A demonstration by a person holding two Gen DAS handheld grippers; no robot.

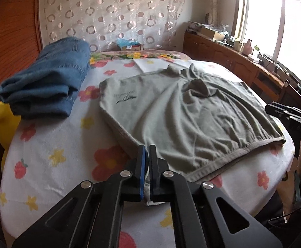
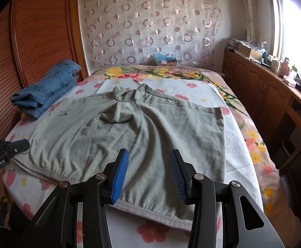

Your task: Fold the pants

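Left wrist view: my left gripper (image 1: 147, 159) has its jaws together at the near left corner of the grey-green pants (image 1: 183, 119). Whether a pinch of cloth sits between them I cannot tell. The garment lies flat on the bed (image 1: 47, 161), waistband nearest, filling the view from 12 to 3 o'clock. A dark script logo (image 1: 125, 98) marks its left leg; the lettering is unreadable. Folded jeans (image 1: 45, 84) sit at 10 o'clock.

Right wrist view: my right gripper (image 2: 149, 171) hovers above the waistband (image 2: 146, 208) with jaws apart, holding nothing. The cloth looks soft, light and limp, so it will sag and crease; I judge the thicker waistband corners the firmest hold. White lettering on the left gripper at 9 o'clock is too small to read.
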